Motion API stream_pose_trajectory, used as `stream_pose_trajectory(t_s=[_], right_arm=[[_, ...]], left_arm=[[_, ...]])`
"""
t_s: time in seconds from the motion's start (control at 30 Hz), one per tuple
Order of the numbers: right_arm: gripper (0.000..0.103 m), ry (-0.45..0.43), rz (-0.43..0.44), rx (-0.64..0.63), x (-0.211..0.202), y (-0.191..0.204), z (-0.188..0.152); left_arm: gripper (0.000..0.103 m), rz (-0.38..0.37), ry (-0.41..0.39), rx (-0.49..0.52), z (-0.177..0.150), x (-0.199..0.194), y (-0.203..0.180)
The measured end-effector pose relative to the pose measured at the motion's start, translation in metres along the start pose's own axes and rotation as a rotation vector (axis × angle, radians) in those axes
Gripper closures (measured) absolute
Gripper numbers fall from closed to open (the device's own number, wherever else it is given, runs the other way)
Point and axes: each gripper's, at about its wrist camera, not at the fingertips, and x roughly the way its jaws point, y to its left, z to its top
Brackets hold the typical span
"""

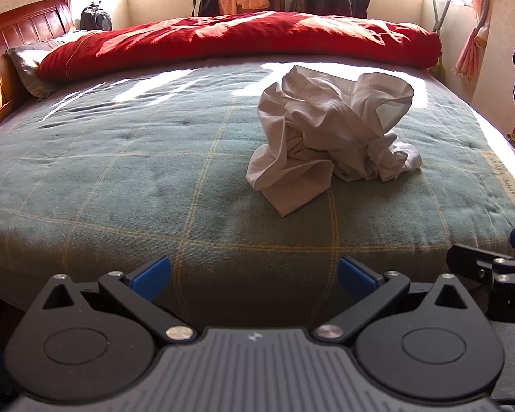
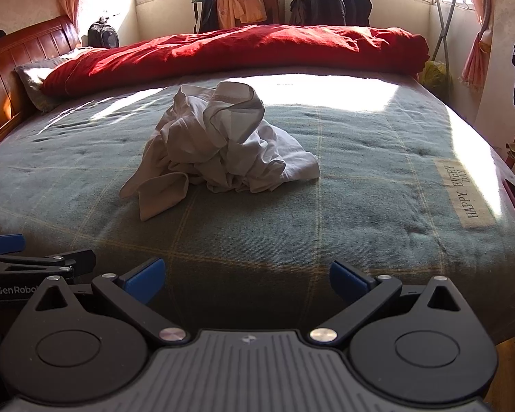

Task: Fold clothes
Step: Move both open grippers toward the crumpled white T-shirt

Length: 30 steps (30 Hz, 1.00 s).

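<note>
A crumpled white garment (image 1: 329, 137) lies heaped mid-bed (image 1: 120, 178), well ahead of both hand-held grippers. Left hand-held gripper (image 1: 254, 276) and right hand-held gripper (image 2: 247, 274) gape wide, empty; neither is clearly nearer.

The white garment (image 1: 329, 137) is thin, creased cloth, matt. The bed blanket (image 1: 120, 178) under it is fuzzy green woven cloth. The red quilt (image 1: 240, 41) along the far edge looks soft and crumpled. The headboard (image 1: 13, 55) is glossy varnished wood. Each tool (image 1: 254, 276) (image 2: 247, 274) is matt black plastic with shiny metal pins.
</note>
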Motion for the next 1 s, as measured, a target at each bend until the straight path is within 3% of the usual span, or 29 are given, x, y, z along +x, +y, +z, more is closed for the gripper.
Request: stream_pose_trajectory(t_s=[0.43,0.77,1.0], right_arm=[[0.0,0.046,0.007,-0.023,0.027,-0.004,0.004],[0.0,0.054,0.001,-0.05,0.048,-0.016,0.015],[0.0,0.074,0.007,-0.047,0.069,-0.025,0.028]], left_arm=[[0.0,0.012,-0.001,0.014,0.035,0.03,0.002],[0.001,0.013,0.012,0.041,0.084,0.078,-0.003],[0.001,0.034,0.042,0.037,0.1,0.118,-0.008]])
